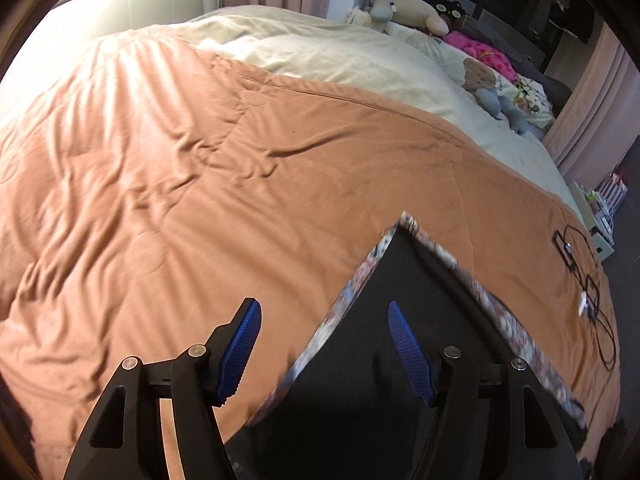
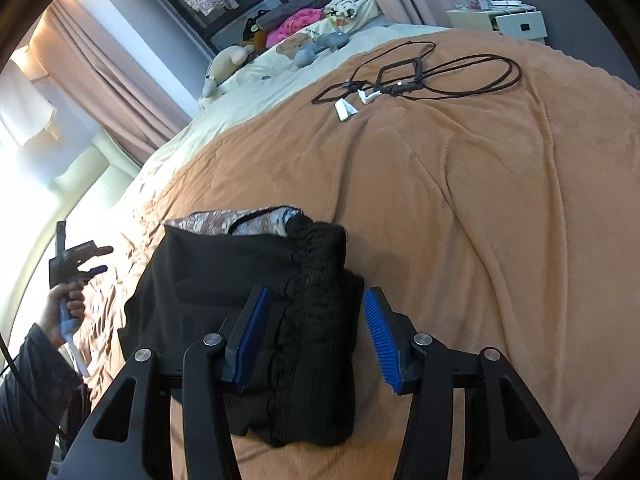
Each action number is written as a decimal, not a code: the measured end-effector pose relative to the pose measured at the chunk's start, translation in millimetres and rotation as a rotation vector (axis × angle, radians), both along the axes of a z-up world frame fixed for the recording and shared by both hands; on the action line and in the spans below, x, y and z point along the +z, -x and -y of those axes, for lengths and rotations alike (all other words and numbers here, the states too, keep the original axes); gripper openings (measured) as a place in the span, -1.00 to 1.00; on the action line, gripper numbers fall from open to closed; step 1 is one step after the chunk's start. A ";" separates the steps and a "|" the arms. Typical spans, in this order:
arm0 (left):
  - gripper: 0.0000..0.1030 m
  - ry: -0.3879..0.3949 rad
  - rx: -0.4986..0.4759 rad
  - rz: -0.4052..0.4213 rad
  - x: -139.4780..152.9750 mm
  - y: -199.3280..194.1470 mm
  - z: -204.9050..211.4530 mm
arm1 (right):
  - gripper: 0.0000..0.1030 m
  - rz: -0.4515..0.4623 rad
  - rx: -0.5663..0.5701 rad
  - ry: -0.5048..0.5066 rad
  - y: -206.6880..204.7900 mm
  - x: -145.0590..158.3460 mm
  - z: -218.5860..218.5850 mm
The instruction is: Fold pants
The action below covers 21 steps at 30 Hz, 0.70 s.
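now both tongs (image 1: 324, 350) (image 2: 316, 336) gape over folded pants (image 2: 256, 304) on tan blanket (image 2: 460, 208).

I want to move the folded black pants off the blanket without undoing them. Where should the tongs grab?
Judging by its pose, grip the thick ribbed waistband of the pants, coming from the near edge, where the right tongs already straddle it, open. All layers stack there; the patterned far edge looks thin and loose.

No legible text, labels, brands or numbers anywhere; print on the far cushions too small and blurred to read.
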<state>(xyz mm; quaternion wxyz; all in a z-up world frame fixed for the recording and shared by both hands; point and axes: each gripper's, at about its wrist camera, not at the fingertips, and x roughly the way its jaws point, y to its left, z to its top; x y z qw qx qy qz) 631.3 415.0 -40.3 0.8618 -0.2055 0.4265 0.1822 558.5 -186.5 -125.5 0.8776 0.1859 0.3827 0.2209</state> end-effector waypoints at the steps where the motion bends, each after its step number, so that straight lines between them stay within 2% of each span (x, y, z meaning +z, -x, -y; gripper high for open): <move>1: 0.31 0.000 0.000 0.000 2.5 10.0 0.7 | -0.07 -0.003 0.002 -0.002 1.8 1.1 0.4; 9: 0.22 0.057 -0.002 -0.003 0.1 68.3 14.8 | -0.07 -0.036 0.013 -0.027 23.8 -0.8 13.3; 13: 0.14 0.095 0.009 -0.009 -12.5 90.4 21.9 | -0.07 -0.059 0.001 -0.031 33.2 -10.0 17.1; 18: 0.13 0.154 0.023 -0.002 -29.7 110.4 28.9 | -0.07 -0.108 0.014 -0.060 41.8 -20.0 18.1; 21: 0.13 0.187 0.040 0.003 -41.7 120.1 29.9 | -0.07 -0.139 0.033 -0.114 46.9 -25.7 18.2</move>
